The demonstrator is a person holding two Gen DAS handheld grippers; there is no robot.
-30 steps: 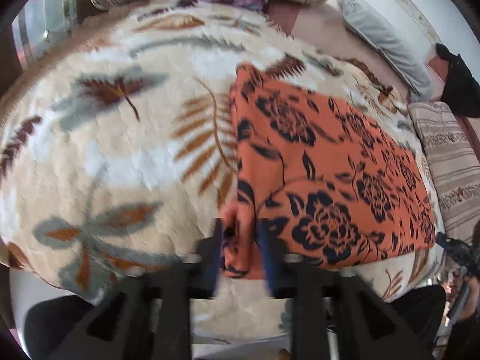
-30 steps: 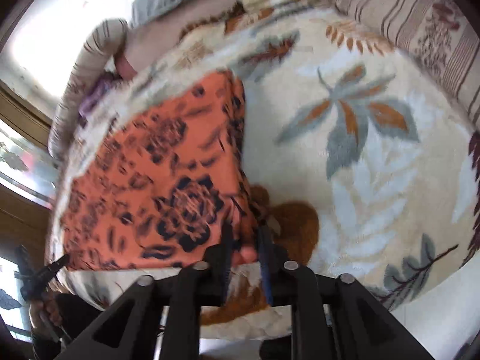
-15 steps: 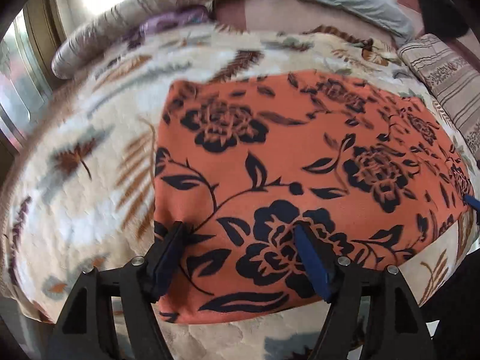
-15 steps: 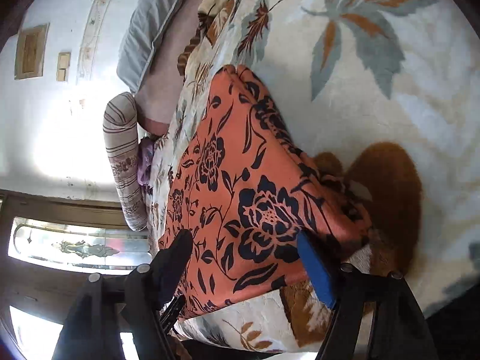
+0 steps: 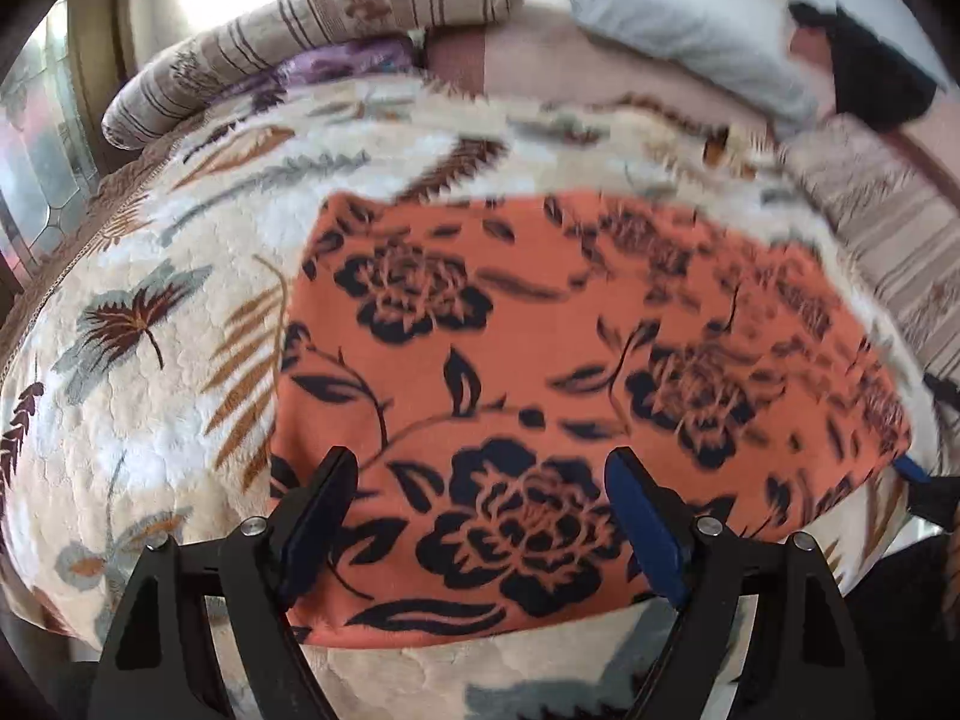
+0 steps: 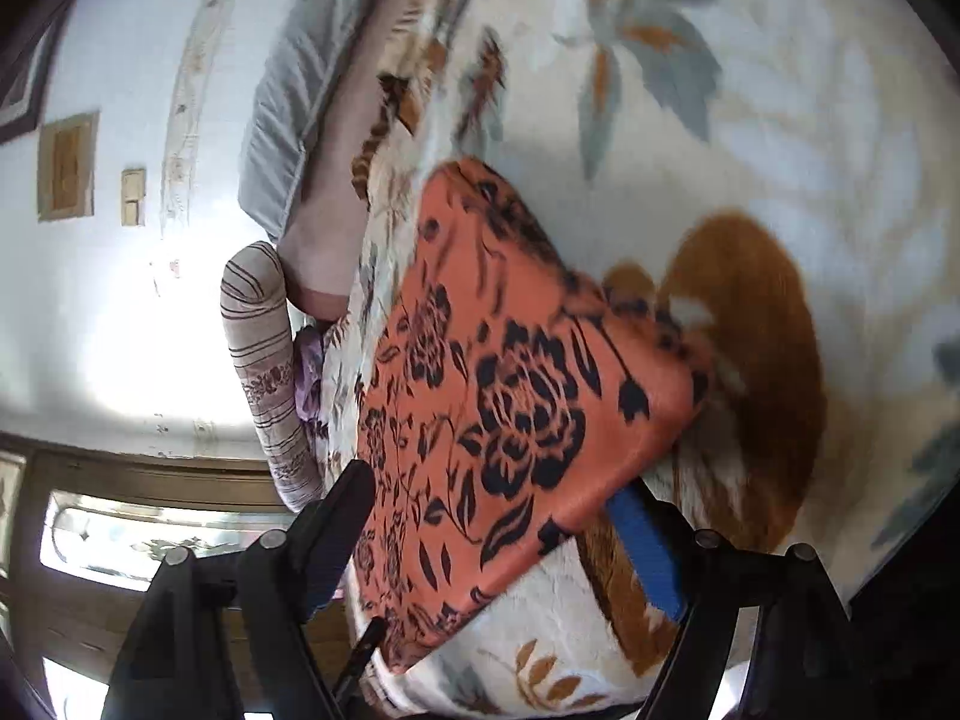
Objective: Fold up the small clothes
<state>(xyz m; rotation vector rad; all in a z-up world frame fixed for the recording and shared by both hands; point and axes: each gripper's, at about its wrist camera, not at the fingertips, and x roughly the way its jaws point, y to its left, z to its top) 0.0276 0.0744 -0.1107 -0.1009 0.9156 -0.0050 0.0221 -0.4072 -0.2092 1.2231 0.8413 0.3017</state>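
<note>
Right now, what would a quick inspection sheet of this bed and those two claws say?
Surface: a plush leaf-print blanket covers the bed.
Job's things: one orange cloth with black flowers lies spread flat on the blanket, seemingly folded, edges fairly even.
Clutter: a striped bolster, a purple cloth tucked beside it, a grey pillow and a black item at the far end.
Grippers: left claw open over the cloth's near edge, holding nothing; right claw open at its other end, also holding nothing.
Cables: nothing seen.
Surroundings: pale wall with a switch plate; a glazed window with a wooden frame.
</note>
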